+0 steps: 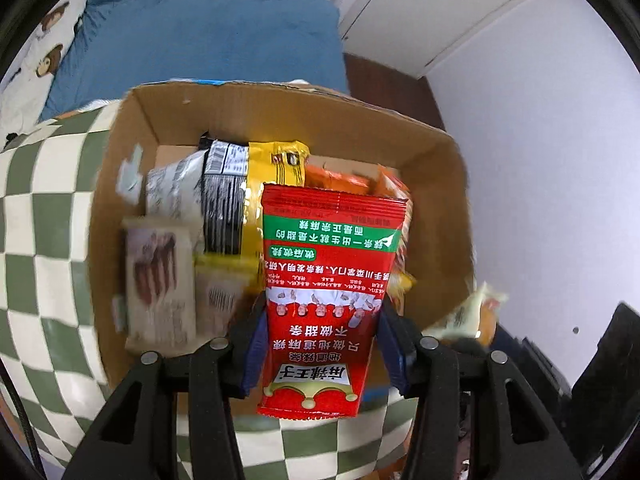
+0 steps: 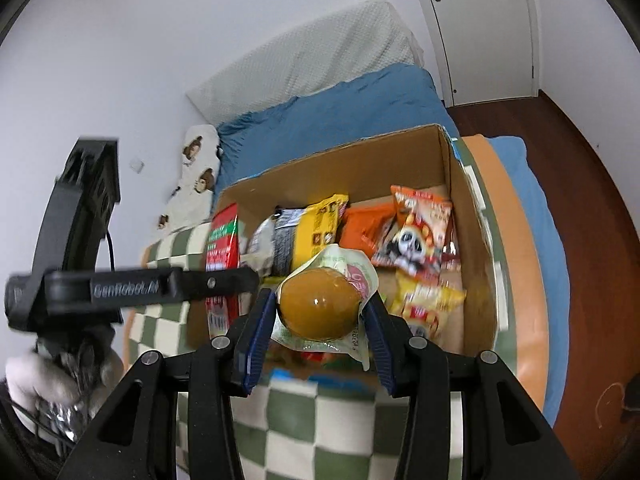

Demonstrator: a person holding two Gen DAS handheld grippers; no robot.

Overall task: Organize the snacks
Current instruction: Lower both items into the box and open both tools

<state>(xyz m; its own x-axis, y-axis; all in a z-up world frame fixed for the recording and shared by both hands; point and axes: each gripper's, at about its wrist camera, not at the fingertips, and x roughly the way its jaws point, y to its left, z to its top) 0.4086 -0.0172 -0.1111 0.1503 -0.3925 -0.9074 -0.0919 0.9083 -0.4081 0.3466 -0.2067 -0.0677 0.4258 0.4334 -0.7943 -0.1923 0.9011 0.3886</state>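
Snacks fill the box on the checked cloth, while the left gripper, clamped on a red packet, and the right gripper, clamped on an egg pouch, hang above it, probably for dropping in.
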